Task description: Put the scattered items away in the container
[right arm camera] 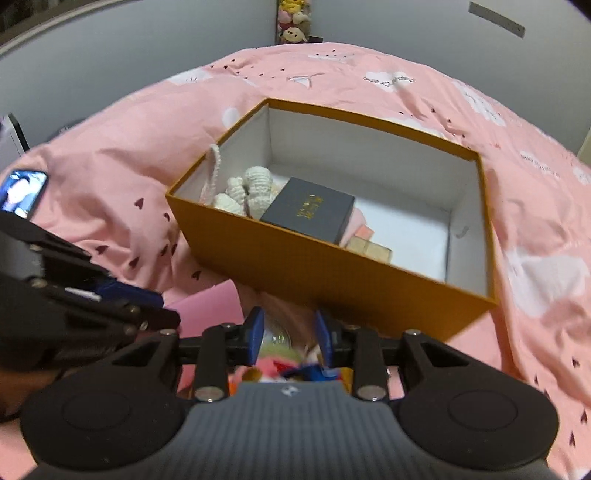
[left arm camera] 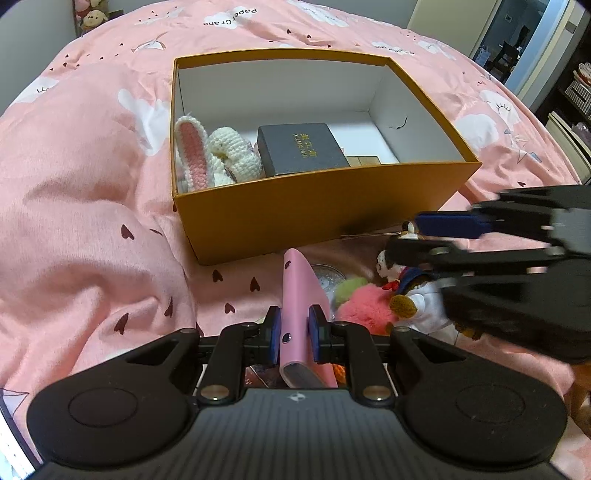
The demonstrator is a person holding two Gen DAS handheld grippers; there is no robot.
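An open orange box (left arm camera: 314, 221) sits on the pink bed cover (left arm camera: 92, 206). It holds a crochet bunny (left arm camera: 221, 155), a dark gift box (left arm camera: 299, 147) and wooden blocks (left arm camera: 364, 160). My left gripper (left arm camera: 293, 332) is shut on a flat pink case (left arm camera: 299, 295), held on edge in front of the box. My right gripper (right arm camera: 290, 332) is open with nothing between its pads. It comes in from the right over a sailor doll (left arm camera: 410, 295), a pink fluffy ball (left arm camera: 365, 310) and a silver round disc (left arm camera: 332, 277). In the right wrist view the box (right arm camera: 295, 273) lies just ahead.
A phone with a lit screen (right arm camera: 22, 192) lies on the bed at the left. Plush toys (right arm camera: 293, 22) hang on the far wall. A green fluffy bit (left arm camera: 351, 286) lies beside the pink ball. The bed's right edge meets shelves and a doorway (left arm camera: 535, 44).
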